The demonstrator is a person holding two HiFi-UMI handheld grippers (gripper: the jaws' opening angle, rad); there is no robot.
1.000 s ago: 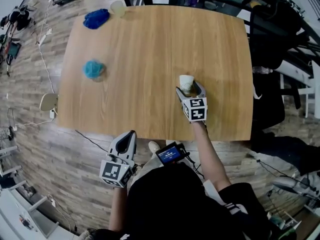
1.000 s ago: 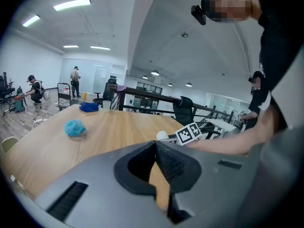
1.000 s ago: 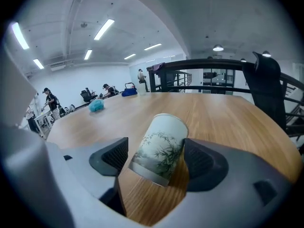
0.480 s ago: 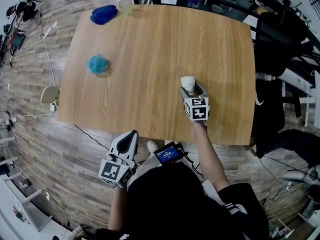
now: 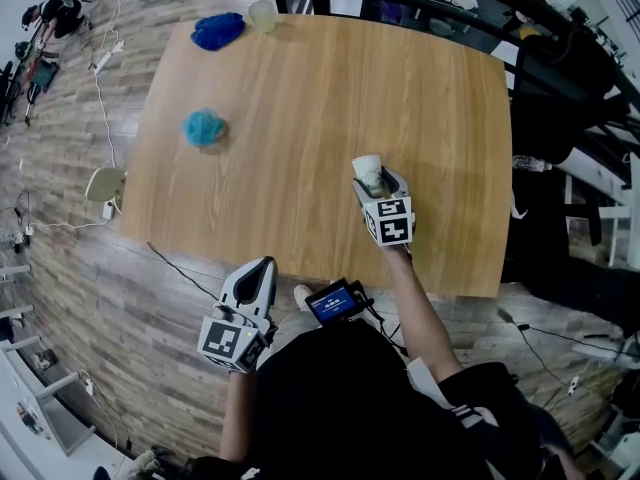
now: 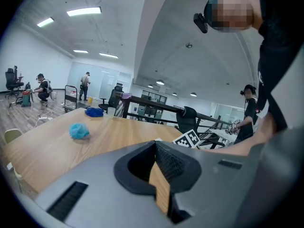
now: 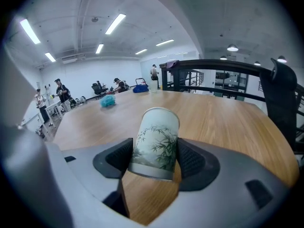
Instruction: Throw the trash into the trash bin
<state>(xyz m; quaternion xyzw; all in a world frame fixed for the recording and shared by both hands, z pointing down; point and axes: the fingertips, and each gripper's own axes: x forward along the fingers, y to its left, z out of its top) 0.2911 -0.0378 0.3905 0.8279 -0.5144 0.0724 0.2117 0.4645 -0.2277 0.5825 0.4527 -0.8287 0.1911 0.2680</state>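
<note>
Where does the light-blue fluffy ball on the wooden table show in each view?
Head view: light-blue fluffy ball at upper left, on the left part of the wooden table.
Left gripper view: left of centre, on the tabletop.
Right gripper view: small and far, up-left of the bamboo-print white paper cup.
Shared landmark: dark blue crumpled heap at the far table edge, beyond the ball.

cup (image 5: 368, 171): table (image 5: 300, 118), near right | wad (image 5: 203, 127): left middle | second wad (image 5: 218, 30) beside tumbler (image 5: 262, 14): far-left corner
</note>
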